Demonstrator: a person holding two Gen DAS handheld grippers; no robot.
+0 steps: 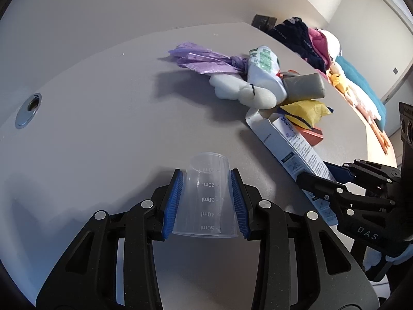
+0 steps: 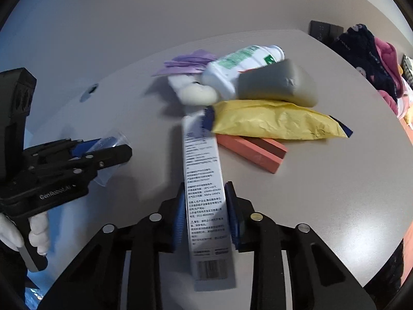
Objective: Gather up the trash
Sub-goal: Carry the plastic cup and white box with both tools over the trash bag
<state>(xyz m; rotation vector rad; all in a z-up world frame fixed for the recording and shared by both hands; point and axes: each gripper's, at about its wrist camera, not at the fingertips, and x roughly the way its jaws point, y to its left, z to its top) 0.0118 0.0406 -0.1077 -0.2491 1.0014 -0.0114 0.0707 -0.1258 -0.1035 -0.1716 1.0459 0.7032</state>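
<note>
My left gripper [image 1: 206, 178] is shut on a clear plastic measuring cup [image 1: 206, 196] with ml marks, held just above the grey table [image 1: 103, 129]. My right gripper [image 2: 205, 188] is shut on a long white printed carton [image 2: 204, 180], whose far end reaches the trash pile. The pile holds a yellow padded envelope [image 2: 278, 122], a white bottle with a green label [image 2: 240, 64], a grey block [image 2: 278, 82], a salmon box [image 2: 253, 149], white foam [image 2: 193, 90] and a purple bag [image 2: 185, 63]. The left gripper [image 2: 124, 147] also shows in the right wrist view.
A round metal grommet [image 1: 28, 109] sits in the table at the left. Folded clothes and soft toys [image 1: 322, 49] lie along the table's far right edge. A dark box [image 1: 263, 22] stands at the back by the wall.
</note>
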